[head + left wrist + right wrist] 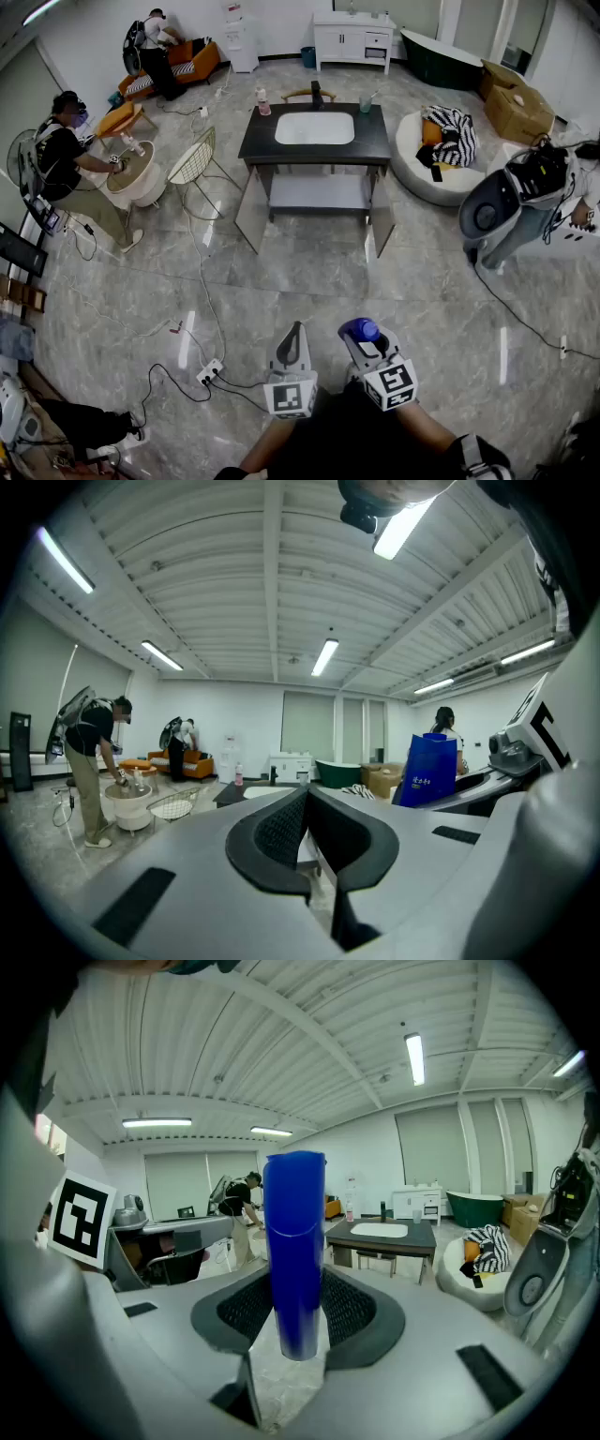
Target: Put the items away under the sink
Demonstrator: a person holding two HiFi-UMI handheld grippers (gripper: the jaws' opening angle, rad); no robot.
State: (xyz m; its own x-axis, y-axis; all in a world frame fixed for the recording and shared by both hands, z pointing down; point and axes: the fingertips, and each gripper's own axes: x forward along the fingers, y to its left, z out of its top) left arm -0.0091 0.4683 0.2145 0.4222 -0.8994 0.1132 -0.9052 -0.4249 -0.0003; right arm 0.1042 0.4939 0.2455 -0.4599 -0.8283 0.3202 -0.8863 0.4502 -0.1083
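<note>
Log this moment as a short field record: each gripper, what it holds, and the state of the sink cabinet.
left gripper: jaws together, nothing between them
right gripper: jaws shut on blue bottle, held upright
sink cabinet: ahead across the floor, both doors swung open
countertop items: pink bottle, cup

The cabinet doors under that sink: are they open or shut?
Open. Both cabinet doors stand swung outward below the sink, and the shelf inside shows between them.
</note>
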